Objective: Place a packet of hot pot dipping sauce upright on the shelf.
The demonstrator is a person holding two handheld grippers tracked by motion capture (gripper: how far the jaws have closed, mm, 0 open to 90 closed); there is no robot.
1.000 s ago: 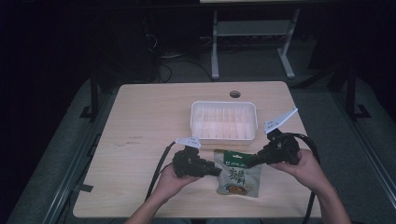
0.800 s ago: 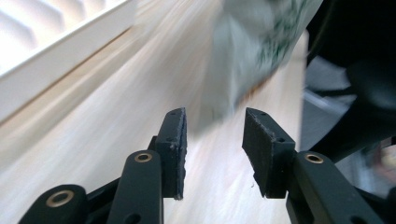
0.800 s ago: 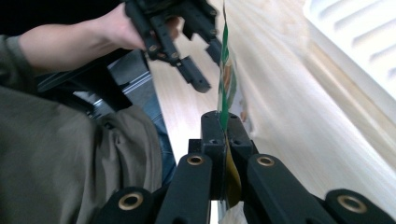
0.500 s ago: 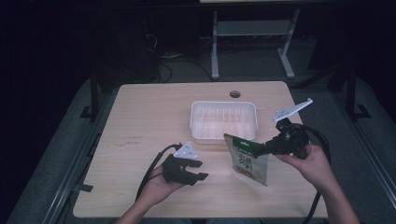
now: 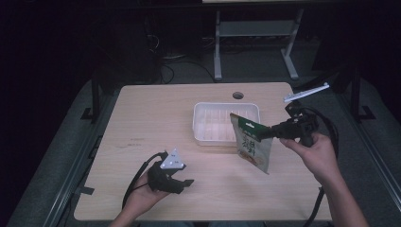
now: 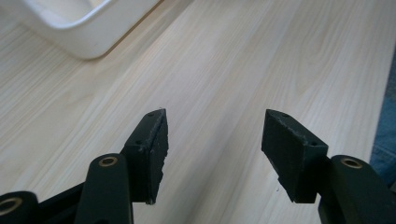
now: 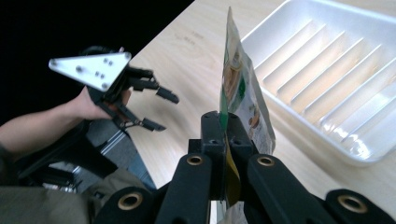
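broadly, the wooden table (image 5: 156, 118) carries a white ribbed tray (image 5: 226, 121) set toward its far middle, with nothing lying in it as far as the pictures tell. next in size is the green printed pouch (image 5: 252, 146), which hangs in the air just in front of the tray's near right corner, tilted, pinched at one edge by the right gripper (image 5: 271, 133); the right gripper view shows both jaws clamped flat against the pouch's edge (image 7: 223, 122). the left gripper (image 5: 185, 181) sits low near the table's front left, well apart from the pouch, its jaws spread with nothing between them, only bare wood beyond them in the left gripper view.

the likely aim is the tray, though that is a guess. the hold is a narrow pinch on slick film, so the pouch could swing or slide out if the hand turns quickly. it could also catch the tray's rim on the way over and fold or drop outside.
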